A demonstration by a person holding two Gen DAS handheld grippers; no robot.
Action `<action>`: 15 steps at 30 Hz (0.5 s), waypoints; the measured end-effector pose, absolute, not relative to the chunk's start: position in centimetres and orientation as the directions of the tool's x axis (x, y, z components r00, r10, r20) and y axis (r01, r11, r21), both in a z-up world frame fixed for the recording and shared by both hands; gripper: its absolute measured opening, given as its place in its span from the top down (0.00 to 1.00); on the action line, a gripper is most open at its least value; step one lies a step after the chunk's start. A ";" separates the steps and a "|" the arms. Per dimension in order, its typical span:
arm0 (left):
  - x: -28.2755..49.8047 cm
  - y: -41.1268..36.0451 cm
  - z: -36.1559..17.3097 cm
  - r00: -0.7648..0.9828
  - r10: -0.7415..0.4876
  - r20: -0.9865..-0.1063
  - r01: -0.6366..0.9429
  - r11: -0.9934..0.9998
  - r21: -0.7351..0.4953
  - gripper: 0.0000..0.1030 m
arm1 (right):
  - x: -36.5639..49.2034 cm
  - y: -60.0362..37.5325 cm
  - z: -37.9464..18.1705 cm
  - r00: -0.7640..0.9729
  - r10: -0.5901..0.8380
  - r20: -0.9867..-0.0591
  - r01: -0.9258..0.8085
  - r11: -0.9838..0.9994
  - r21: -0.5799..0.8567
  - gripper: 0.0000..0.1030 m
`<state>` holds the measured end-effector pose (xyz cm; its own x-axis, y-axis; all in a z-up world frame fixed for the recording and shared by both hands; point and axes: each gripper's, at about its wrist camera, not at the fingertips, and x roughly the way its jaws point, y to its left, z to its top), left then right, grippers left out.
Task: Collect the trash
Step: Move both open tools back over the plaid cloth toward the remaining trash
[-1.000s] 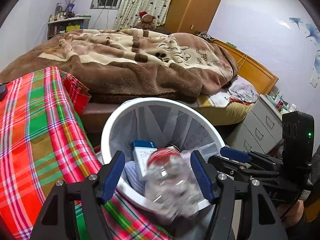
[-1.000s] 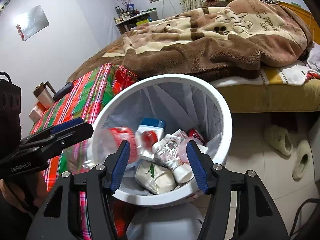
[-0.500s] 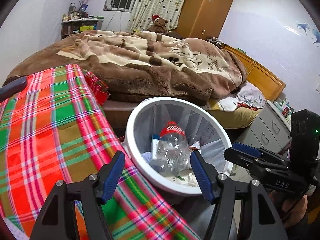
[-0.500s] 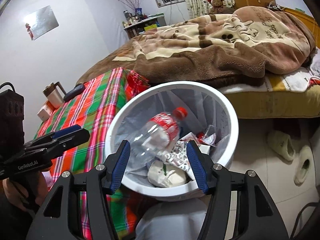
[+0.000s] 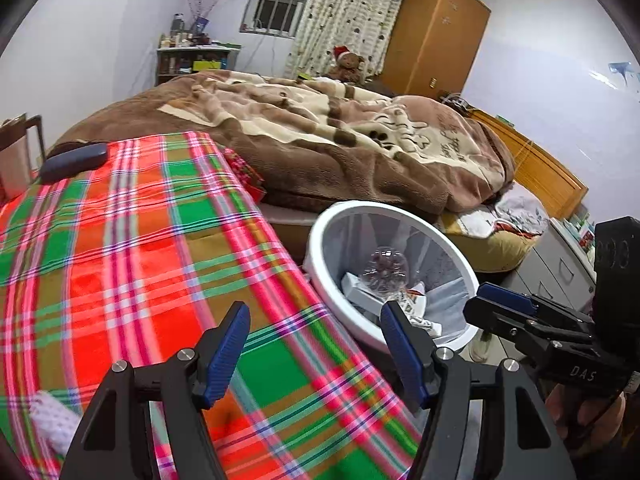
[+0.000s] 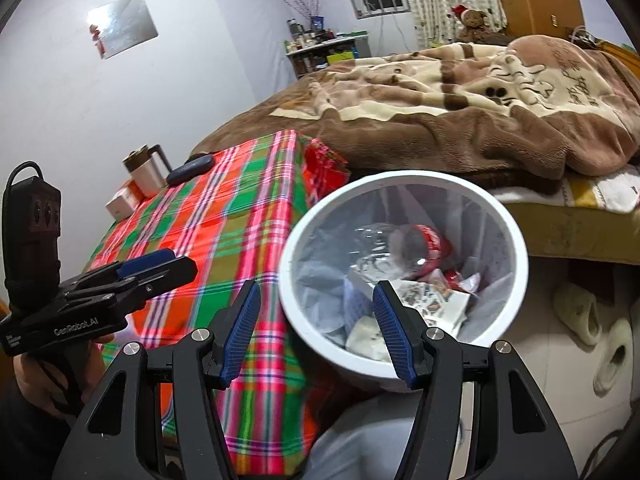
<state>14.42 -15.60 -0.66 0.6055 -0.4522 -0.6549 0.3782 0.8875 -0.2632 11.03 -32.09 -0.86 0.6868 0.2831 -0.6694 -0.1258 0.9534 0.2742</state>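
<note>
Left hand-held gripper [image 5: 314, 350]: jaws spread, nothing between them; held over the near edge of the desk [image 5: 120, 248], which is covered in a plaid cloth.

Right hand-held gripper [image 6: 316, 330]: jaws likewise apart and empty; held just above the near rim of the bin [image 6: 516, 240], probably to stay within reach of it.

Bin: white, round, lined with a pale bag; stands on the floor against the right edge of the desk, between desk and bed [image 5: 320, 136]. That spot seems chosen so items can go straight off the desk into it.

Bin contents: clear plastic bottle [image 6: 400, 248] with red label, lying tilted on top; beneath it cartons and crumpled wrappers [image 6: 428, 300].

Desk, far left corner: dark case [image 6: 190, 169], steel mug [image 6: 146, 168], small box [image 6: 122, 202]. None looks like trash.

Desk, near left corner: a white crumpled scrap [image 5: 52, 420], blurred; possibly the next item to collect.

Floor, right of bin: pale slippers [image 6: 592, 320].
</note>
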 end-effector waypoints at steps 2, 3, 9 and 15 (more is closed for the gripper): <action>14.1 -14.6 -0.7 0.613 -0.444 -0.653 0.361 0.893 -0.268 0.35 | 11.0 -31.7 -0.8 0.685 0.291 -0.668 -0.135 0.952 0.276 0.42; 14.0 -14.3 -0.7 0.617 -0.440 -0.653 0.354 0.896 -0.269 0.35 | 10.9 -31.5 -0.8 0.684 0.296 -0.667 -0.141 0.950 0.277 0.42; 12.8 -12.1 -0.7 0.639 -0.421 -0.644 0.325 0.906 -0.270 0.35 | 10.7 -29.8 -0.7 0.671 0.322 -0.668 -0.180 0.945 0.275 0.42; 11.7 -10.2 -0.8 0.660 -0.402 -0.635 0.298 0.915 -0.271 0.35 | 10.4 -27.9 -0.9 0.650 0.355 -0.672 -0.223 0.934 0.278 0.42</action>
